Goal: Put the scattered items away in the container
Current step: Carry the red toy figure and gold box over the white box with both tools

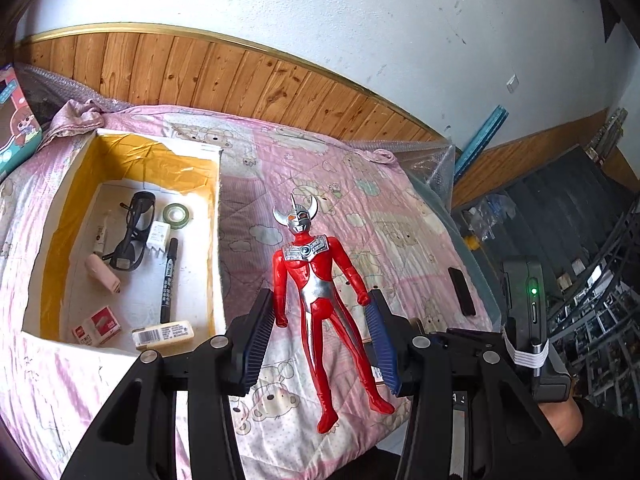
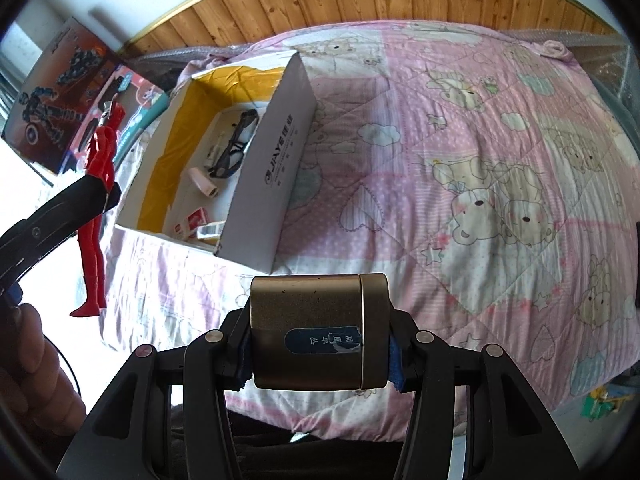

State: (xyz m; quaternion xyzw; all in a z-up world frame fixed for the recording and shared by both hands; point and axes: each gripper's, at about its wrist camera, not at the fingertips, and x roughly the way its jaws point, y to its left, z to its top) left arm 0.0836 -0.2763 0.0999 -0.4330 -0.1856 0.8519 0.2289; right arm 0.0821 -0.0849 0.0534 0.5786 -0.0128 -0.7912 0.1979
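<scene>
Bed (image 1: pixel 360 208) (image 2: pixel 440 160): we see it covered by a pink quilt printed with bears, running up to a wood-panelled wall.

Box (image 1: pixel 219 240) (image 2: pixel 272 160): white, open on top, yellow inner lining. It sits on the quilt on the left side of the bed in both views.

Figure (image 1: pixel 308 272) (image 2: pixel 100 160): red and silver with a horned head. The left tongs (image 1: pixel 320 300) (image 2: pixel 96 192) pinch it at hip level, the blue pads (image 1: pixel 260 328) pressing against its arms. From the right wrist we see it hanging upright, clear of the quilt, on the box's left side and outside it. The person's hand (image 2: pixel 32 360) shows just below.

Tin (image 2: pixel 316 320): bronze, lying on its side with its lid to the right and a dark blue label facing us. The right tongs (image 2: pixel 320 344) are clamped on it, one finger at each end. It is held above the quilt near the bed's front edge, in front of the box and apart from it.

Inside the box, on its floor: black glasses (image 1: pixel 132 236) (image 2: pixel 236 148), a black marker (image 1: pixel 169 280) beside them, a green tape roll (image 1: pixel 176 213) toward the back, and several small packets near the front wall.
</scene>
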